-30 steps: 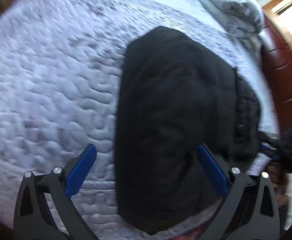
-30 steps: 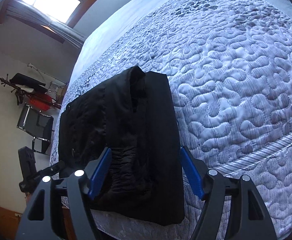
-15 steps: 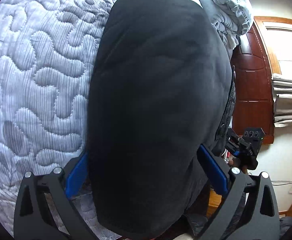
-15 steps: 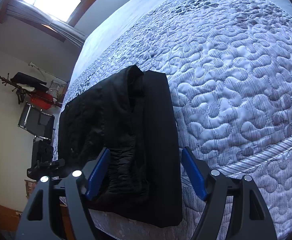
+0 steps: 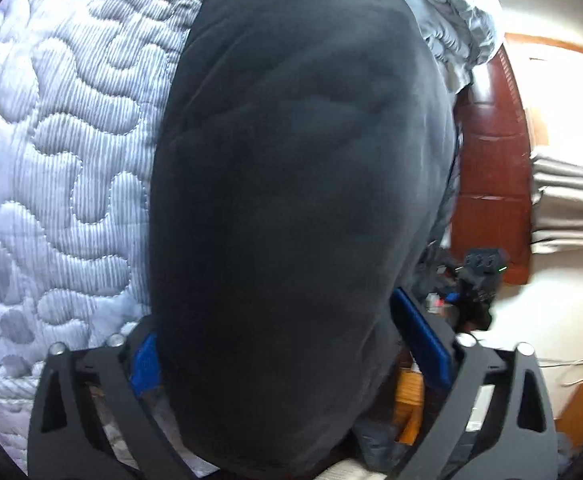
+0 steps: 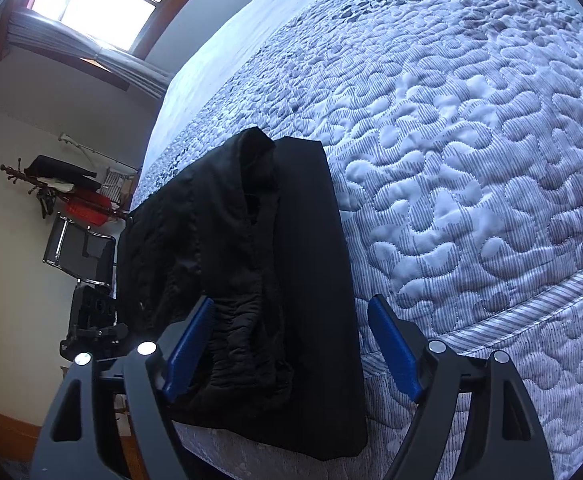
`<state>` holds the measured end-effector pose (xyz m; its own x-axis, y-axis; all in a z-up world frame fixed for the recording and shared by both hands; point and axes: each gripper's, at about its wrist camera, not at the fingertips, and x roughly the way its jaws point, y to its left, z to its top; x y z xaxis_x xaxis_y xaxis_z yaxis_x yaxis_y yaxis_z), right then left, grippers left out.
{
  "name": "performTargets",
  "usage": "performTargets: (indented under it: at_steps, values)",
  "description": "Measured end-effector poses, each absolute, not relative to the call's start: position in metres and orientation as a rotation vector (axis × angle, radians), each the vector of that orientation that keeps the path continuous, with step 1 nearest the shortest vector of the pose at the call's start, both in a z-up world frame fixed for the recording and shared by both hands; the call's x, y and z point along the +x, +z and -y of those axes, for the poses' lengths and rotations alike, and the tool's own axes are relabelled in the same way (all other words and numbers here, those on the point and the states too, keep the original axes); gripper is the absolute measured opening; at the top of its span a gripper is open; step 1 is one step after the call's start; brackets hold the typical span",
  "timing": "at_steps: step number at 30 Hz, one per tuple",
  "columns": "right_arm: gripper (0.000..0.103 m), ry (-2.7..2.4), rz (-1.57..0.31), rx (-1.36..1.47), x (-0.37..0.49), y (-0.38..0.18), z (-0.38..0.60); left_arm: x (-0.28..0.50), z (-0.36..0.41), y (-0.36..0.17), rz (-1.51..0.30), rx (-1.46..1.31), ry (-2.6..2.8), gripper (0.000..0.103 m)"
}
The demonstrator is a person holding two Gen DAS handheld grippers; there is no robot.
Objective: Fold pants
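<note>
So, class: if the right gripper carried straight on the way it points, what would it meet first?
Most likely the black pants folded on the quilted bedspread: they lie between the right gripper's opening jaws, untouched. Depth is hard to judge.

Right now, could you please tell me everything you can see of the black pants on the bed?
The black pants lie folded into a long flat bundle near the edge of the quilted bedspread. The fabric looks soft and matte; a gathered, elastic-looking waistband shows at the near end in the right wrist view, with a smooth folded layer beside rumpled ones. The left gripper is closing around one end, the cloth between its jaws. The right gripper is opening, straddling the waistband end.
</note>
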<state>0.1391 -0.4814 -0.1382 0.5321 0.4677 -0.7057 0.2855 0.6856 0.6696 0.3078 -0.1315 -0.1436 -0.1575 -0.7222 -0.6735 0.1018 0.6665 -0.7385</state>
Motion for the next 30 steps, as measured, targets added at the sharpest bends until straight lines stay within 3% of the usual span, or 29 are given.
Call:
performTargets:
  at_steps: [2, 8, 10, 11, 12, 25, 30]
  values:
    - [0.081, 0.122, -1.04, 0.848, 0.14, -0.139, 0.483, 0.306, 0.134, -0.139, -1.558, -0.509, -0.78, 0.083]
    - [0.081, 0.135, -1.045, 0.814, 0.137, -0.131, 0.489, 0.307, 0.128, -0.143, -1.563, -0.528, -0.801, 0.079]
    - [0.085, 0.145, -1.036, 0.833, 0.135, -0.13, 0.498, 0.312, 0.126, -0.151, -1.582, -0.55, -0.819, 0.079]
    - [0.092, 0.161, -1.029, 0.853, 0.134, -0.131, 0.504, 0.315, 0.121, -0.159, -1.593, -0.563, -0.831, 0.079]
    - [0.093, 0.186, -1.03, 0.874, 0.134, -0.133, 0.508, 0.316, 0.118, -0.166, -1.608, -0.585, -0.854, 0.079]
    - [0.093, 0.418, -1.113, 1.03, 0.156, -0.18, 0.523, 0.334, 0.121, -0.189, -1.724, -0.656, -0.956, 0.095]
    - [0.094, 0.501, -1.129, 1.084, 0.164, -0.194, 0.524, 0.341, 0.123, -0.194, -1.791, -0.658, -0.951, 0.095]
